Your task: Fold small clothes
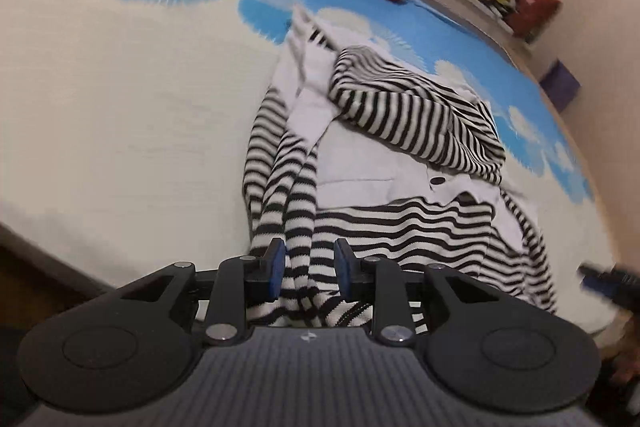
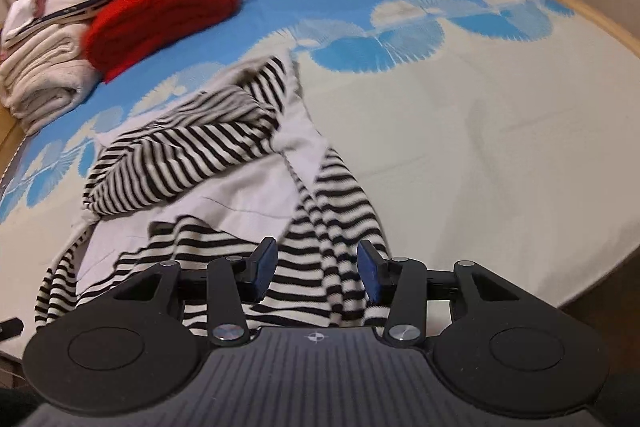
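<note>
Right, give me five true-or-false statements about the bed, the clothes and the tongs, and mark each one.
1. The striped garment lies crumpled on the bedspread. True.
2. Striped fabric runs between the fingers of the left tongs. True.
3. The red blanket lies on top of the striped garment. False: it sits apart, further up the bed.
4. The right tongs are over bare bedspread. False: striped fabric lies between their fingers.
5. The bedspread is plain white. False: it is cream with a blue pattern.
</note>
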`<state>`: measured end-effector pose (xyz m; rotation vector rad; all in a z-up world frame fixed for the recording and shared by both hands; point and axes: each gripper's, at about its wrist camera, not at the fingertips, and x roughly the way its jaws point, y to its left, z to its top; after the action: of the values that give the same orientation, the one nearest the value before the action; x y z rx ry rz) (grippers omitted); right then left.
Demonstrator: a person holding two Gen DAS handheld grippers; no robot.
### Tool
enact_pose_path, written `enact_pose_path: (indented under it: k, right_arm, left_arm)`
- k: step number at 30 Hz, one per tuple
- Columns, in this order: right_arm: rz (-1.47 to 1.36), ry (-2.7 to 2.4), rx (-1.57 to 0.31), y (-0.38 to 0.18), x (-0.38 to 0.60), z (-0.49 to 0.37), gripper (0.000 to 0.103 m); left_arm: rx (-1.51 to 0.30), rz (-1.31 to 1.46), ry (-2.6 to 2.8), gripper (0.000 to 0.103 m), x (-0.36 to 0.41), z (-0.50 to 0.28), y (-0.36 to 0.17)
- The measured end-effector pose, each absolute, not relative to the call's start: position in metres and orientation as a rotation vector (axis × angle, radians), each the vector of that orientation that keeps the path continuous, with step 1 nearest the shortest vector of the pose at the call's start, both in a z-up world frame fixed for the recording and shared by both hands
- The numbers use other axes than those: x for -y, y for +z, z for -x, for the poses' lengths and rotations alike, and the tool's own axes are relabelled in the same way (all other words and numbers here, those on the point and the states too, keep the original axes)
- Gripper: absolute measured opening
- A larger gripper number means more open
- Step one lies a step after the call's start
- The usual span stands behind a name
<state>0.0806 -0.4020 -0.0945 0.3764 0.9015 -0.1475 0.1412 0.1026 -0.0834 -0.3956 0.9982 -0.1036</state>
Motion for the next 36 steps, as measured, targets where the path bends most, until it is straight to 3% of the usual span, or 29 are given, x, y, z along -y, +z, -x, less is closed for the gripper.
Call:
enact_pose_path:
  k: [4,6,8,25,26,27,28,29,36]
  right_arm:
    - [-0.411,-0.212,-0.981,-0.113,0.414,-0.082,0.047]
    - [-0.446,-0.230,-1.018,-0.123,0.420,-0.083,0.047]
    - [-0.461,-0.241,-1.046,-0.129,0.421,-0.084,0.048]
    - [-0.333,-0.263,-1.166,-0.168,0.396,-0.091,0.056]
    - [-0.330,-0.258,-1.161,-0.167,0.396,-0.090,0.052]
    - [-0.333,-0.248,-1.155,-0.167,0.395,-0.089,0.040]
    - [-0.351,-0.220,-1.146,-0.165,0.395,-0.088,0.030]
    - [-0.370,-0.198,-1.134,-0.162,0.394,-0.088,0.012]
    - [-0.457,-0.199,-0.962,-0.129,0.407,-0.071,0.008]
  left_arm:
    - [-1.041,0.487,-0.042,0.047,-0.113,-0.147,-0.093]
    - [-1.063,0.532,-0.027,0.060,-0.117,-0.150,-0.099]
    - [-1.087,0.549,-0.027,0.064,-0.115,-0.153,-0.104]
    - [-1.223,0.412,0.023,0.063,-0.089,-0.158,-0.145]
    - [-1.219,0.398,0.019,0.055,-0.087,-0.158,-0.145]
    - [-1.215,0.391,0.009,0.032,-0.086,-0.157,-0.144]
    - [-1.211,0.394,-0.010,0.020,-0.085,-0.157,-0.143]
    - [-1.203,0.399,-0.029,0.014,-0.084,-0.157,-0.141]
    - [-1.060,0.371,-0.050,0.010,-0.083,-0.147,-0.106]
